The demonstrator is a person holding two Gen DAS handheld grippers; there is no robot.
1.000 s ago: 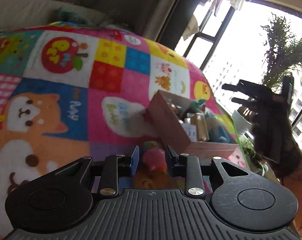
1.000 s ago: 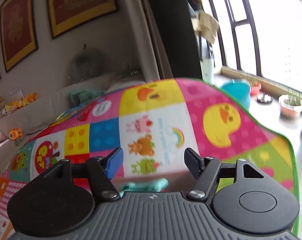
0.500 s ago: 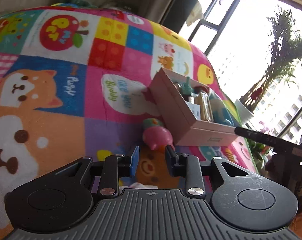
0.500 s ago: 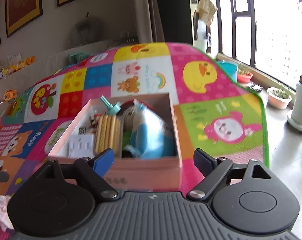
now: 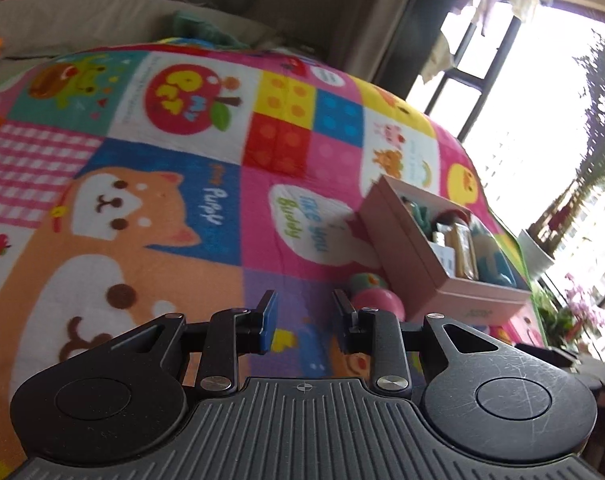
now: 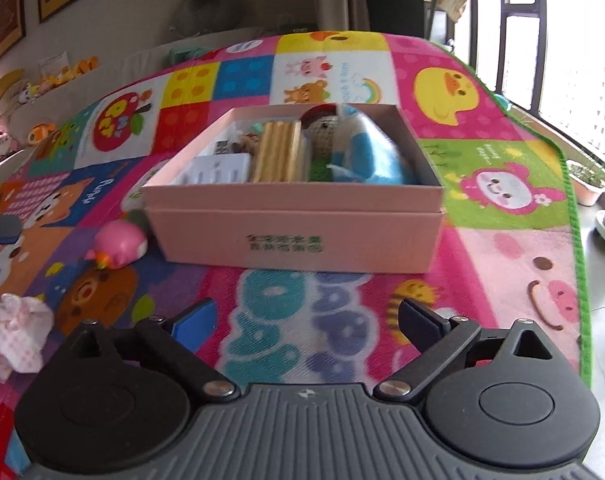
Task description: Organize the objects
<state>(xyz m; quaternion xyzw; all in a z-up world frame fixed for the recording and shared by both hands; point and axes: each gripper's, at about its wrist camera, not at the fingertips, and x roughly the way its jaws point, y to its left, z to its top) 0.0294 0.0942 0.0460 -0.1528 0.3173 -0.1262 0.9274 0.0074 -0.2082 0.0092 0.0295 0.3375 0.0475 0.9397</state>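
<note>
Pink pig toy (image 6: 118,245) lies on play mat (image 6: 342,320), just left of pink box (image 6: 298,236). Looks light, rounded, probably squashy: grip across body midline. Left gripper (image 5: 304,312) and right gripper (image 6: 306,322) both apart, empty.

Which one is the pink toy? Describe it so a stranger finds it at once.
Find the pink box on the patchwork play mat. Just off its left front corner lies the pink toy, round and glossy, unlike the crumpled pale cloth nearer the camera.
</note>
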